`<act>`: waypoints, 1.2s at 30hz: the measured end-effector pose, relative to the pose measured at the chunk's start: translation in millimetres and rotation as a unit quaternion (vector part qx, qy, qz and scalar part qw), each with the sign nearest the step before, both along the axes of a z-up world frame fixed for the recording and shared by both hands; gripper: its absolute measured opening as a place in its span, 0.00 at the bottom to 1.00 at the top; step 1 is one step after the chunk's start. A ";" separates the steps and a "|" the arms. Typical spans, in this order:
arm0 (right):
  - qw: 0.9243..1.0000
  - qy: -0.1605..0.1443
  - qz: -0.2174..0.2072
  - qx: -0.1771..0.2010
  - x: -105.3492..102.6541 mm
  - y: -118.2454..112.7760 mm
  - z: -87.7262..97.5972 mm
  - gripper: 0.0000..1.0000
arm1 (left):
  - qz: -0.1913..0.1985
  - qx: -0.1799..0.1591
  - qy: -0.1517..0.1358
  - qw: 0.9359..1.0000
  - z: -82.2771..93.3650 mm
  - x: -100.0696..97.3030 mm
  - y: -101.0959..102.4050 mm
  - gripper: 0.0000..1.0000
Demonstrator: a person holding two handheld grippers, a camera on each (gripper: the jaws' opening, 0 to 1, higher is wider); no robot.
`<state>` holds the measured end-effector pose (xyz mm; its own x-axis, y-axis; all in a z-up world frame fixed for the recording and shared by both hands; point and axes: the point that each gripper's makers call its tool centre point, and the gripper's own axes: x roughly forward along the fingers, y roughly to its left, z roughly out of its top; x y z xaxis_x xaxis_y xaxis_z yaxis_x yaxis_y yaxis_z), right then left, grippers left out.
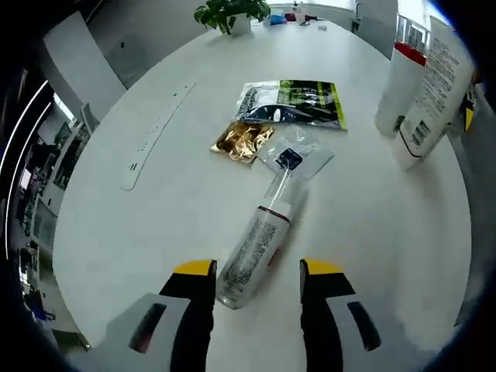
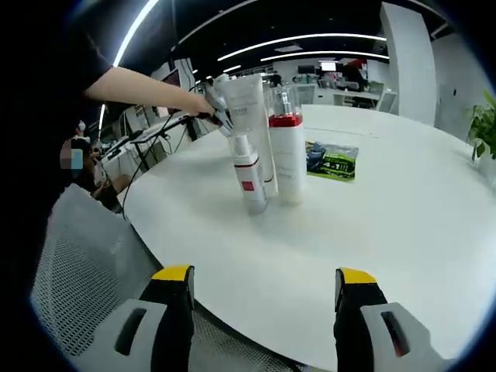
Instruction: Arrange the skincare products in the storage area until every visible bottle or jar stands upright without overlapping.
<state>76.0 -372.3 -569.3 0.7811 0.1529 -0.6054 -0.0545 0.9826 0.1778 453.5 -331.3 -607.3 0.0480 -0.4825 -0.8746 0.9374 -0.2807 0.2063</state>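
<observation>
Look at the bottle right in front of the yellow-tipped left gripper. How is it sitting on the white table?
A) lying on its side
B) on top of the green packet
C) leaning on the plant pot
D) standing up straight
A: in the left gripper view the bottle lies flat on the white table, its clear cap pointing away from the open left gripper.

white table (image 1: 387, 225), gold pouch (image 1: 242, 140) — red-collared white bottle (image 2: 287, 155)

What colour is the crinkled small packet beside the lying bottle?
Shiny gold packet, best in the left gripper view.
</observation>
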 end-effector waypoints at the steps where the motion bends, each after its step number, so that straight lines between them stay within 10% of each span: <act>1: 1.000 0.000 -0.001 0.000 -0.1 -0.5 -0.1 0.78 | 0.003 0.004 -0.007 1.000 -1.3 3.8 0.9 0.39; 18: 1.000 0.002 0.001 -0.005 0.4 -0.3 0.0 0.78 | 0.021 0.026 -0.002 0.999 -2.9 0.6 5.5 0.24; 36: 1.000 -0.004 0.003 -0.011 0.7 -1.3 0.8 0.77 | 0.096 -0.046 0.053 0.993 35.7 -27.3 17.2 0.23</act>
